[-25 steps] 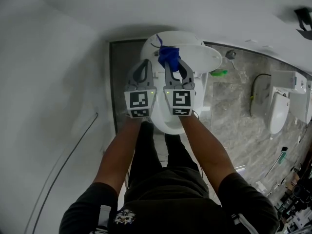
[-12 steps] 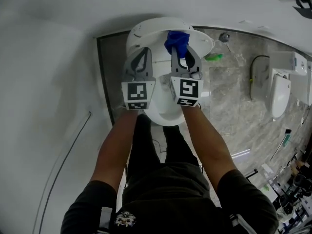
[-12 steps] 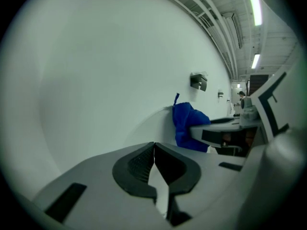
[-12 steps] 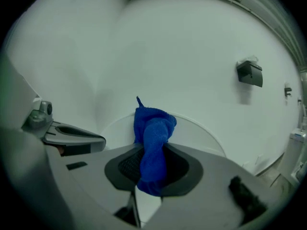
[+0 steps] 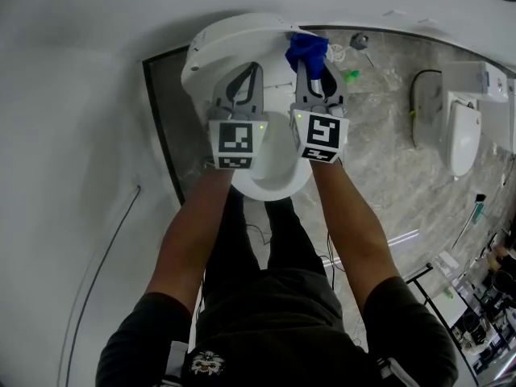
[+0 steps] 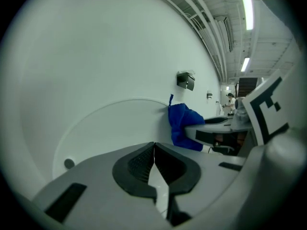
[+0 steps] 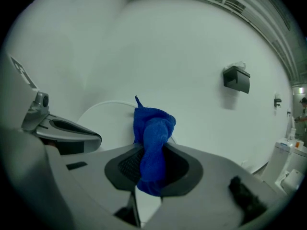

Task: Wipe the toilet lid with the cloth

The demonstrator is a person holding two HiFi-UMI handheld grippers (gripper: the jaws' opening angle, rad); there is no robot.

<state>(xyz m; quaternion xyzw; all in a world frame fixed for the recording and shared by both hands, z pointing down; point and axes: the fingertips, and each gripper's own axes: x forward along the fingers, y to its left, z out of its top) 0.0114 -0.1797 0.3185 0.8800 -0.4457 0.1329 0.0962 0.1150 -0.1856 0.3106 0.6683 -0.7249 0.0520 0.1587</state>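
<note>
The white toilet's raised lid [image 5: 222, 43] stands against the wall ahead of me. My right gripper [image 5: 313, 71] is shut on a bunched blue cloth [image 5: 308, 50], which sits at the lid's right edge. In the right gripper view the cloth [image 7: 154, 140] fills the gap between the jaws and sticks out past them toward the lid [image 7: 103, 111]. My left gripper [image 5: 251, 72] hovers beside it over the bowl, shut and empty. In the left gripper view its jaws [image 6: 154, 147] meet in front of the lid [image 6: 105, 128], with the cloth [image 6: 183, 124] to the right.
A white wall [image 5: 72, 135] runs along the left. Grey marble floor [image 5: 387, 160] lies to the right, with a small green object [image 5: 351, 76] and another white fixture [image 5: 461, 147]. A black box [image 7: 236, 79] hangs on the wall behind the toilet.
Both grippers have slid to the right across the lid. The cloth went from the lid's middle to its right edge, still in the right gripper.
</note>
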